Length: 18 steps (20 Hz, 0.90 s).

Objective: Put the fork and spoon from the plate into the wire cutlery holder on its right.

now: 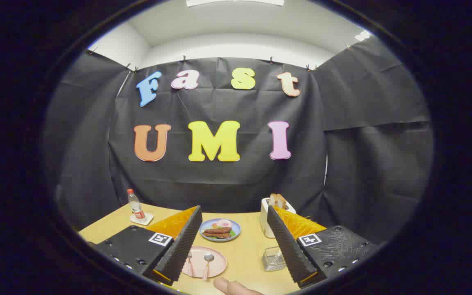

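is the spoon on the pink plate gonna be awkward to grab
Probably a bit. The spoon looks slim and lies flat on the pink plate, so it may slide. Its rounded bowl could make it rock. The tool hangs open above it.

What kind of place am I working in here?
Likely a staged test booth: black cloth walls around a small table laid with a toaster and a plate of food. Gripper open.

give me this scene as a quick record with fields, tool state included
tool: tool open, fingers spread, holding nothing
plate: pink plate on the table, just ahead of the near finger
cutlery: fork and spoon lying on the pink plate
holder: wire cutlery holder right of the plate
beyond: blue plate of food, toaster, bottle
person: hand at the table's near edge
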Tool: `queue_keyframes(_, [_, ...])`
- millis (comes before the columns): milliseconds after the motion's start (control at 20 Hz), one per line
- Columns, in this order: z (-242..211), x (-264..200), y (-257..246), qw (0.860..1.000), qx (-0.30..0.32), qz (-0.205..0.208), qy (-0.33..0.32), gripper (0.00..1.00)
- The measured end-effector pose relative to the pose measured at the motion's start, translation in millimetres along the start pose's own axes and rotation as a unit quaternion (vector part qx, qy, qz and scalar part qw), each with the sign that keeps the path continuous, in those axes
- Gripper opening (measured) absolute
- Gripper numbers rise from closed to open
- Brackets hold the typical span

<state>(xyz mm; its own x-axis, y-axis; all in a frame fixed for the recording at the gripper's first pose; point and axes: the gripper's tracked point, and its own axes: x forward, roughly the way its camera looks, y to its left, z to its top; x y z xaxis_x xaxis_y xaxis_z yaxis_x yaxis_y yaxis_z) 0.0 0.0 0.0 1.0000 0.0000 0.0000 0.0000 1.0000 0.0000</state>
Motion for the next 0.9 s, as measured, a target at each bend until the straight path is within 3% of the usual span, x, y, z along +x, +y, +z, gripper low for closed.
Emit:
queue_keyframes(350, [9,-14,8,0.999,0.001,0.026,0.024,0.96])
queue_keyframes(650, [19,-6,-8,0.999,-0.011,0.021,0.031,0.96])
queue_keyframes(900, [4,3,-7,0.998,-0.023,0.033,0.056,0.96])
